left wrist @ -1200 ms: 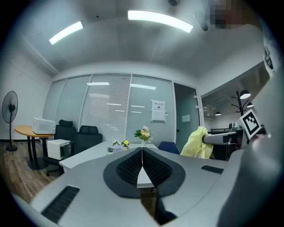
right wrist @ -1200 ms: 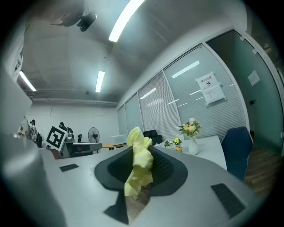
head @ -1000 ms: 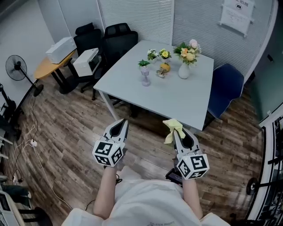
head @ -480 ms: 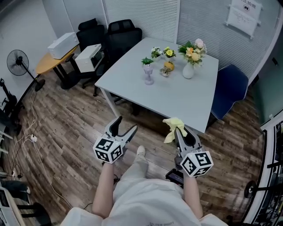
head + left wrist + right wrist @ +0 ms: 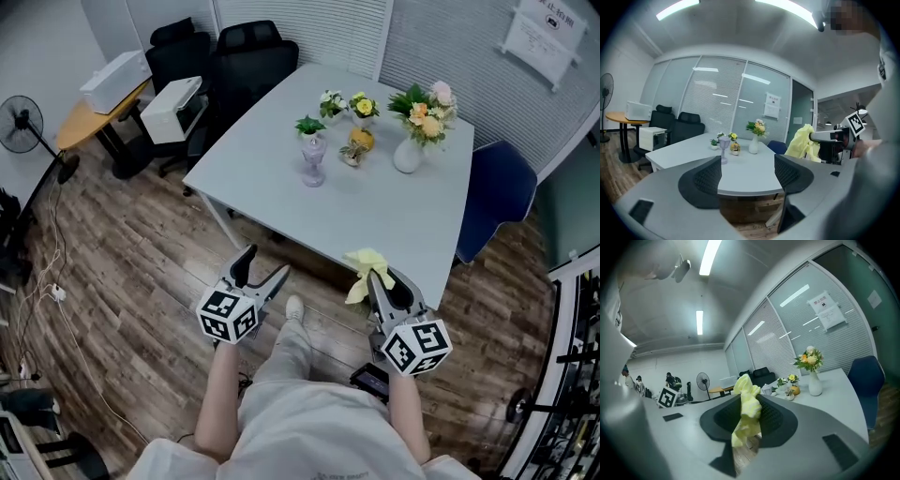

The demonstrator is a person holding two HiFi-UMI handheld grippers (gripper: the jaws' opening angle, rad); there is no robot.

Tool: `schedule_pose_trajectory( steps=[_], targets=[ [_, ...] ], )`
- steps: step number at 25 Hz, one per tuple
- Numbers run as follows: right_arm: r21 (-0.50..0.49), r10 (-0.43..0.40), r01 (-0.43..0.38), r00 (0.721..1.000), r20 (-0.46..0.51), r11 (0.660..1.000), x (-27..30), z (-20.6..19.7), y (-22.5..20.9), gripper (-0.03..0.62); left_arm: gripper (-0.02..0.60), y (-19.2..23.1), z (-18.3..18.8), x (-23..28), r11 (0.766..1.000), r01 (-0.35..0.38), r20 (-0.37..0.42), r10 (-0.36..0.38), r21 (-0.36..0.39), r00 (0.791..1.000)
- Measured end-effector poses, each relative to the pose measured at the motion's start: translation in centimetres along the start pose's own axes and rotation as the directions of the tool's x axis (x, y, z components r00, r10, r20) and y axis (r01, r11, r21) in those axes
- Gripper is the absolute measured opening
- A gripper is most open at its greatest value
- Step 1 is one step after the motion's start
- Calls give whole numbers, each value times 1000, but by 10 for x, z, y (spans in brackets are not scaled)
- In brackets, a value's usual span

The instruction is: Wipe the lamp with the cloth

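Cloth comes first: the crumpled pale-yellow cloth (image 5: 366,270) is pinched between the pressed-together jaws of the right gripper (image 5: 382,285). A tuft stands above the pads and a tail hangs below them. Held this way, a loose wad sticks out in front, probably so that soft fabric rather than hard jaw meets the lamp.

The left gripper (image 5: 263,265) has its jaws spread wide with nothing between them; its own view shows only the table through the gap. My guess is that it is being readied to steady the lamp while the other one wipes.

The small lilac goblet-shaped lamp (image 5: 312,161) stands upright on the pale grey square table (image 5: 394,225). It sits towards the far half, just beside some little potted plants and near the white vase of mixed flowers (image 5: 409,155). It is well apart from both grippers, which hang over the wooden floor on the near side of the table. Wiping has not begun.

Against the earlier frames, the left jaws were together a second ago and have just been opening, with nothing caught in them. The table now fills more of the head view and its near edge lies closer to the grippers. A pale shoe (image 5: 294,307) also shows between the arms, so the person seems to be stepping up to the table. The hold on the cloth looks unchanged
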State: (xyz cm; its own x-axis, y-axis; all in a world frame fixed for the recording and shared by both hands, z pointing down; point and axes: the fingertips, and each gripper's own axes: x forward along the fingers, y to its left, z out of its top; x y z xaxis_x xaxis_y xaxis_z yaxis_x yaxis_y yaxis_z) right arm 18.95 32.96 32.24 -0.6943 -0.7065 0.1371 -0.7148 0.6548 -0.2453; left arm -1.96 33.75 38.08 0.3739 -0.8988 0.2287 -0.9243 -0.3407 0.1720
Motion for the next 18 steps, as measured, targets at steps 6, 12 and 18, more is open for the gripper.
schedule_pose_trajectory(
  steps=[6, 12, 18],
  targets=[
    [34, -36, 37, 999, -30, 999, 105, 26, -50, 94, 328, 71, 15, 106, 997, 76, -93, -74, 17, 993],
    [65, -54, 58, 997, -55, 996, 206, 47, -91, 92, 328, 132, 18, 200, 984, 166, -202, -151, 59, 968],
    [84, -57, 66, 993, -102, 994, 283, 46, -118, 91, 328, 177, -3, 264, 946, 284, -323, -223, 156, 920]
  ],
)
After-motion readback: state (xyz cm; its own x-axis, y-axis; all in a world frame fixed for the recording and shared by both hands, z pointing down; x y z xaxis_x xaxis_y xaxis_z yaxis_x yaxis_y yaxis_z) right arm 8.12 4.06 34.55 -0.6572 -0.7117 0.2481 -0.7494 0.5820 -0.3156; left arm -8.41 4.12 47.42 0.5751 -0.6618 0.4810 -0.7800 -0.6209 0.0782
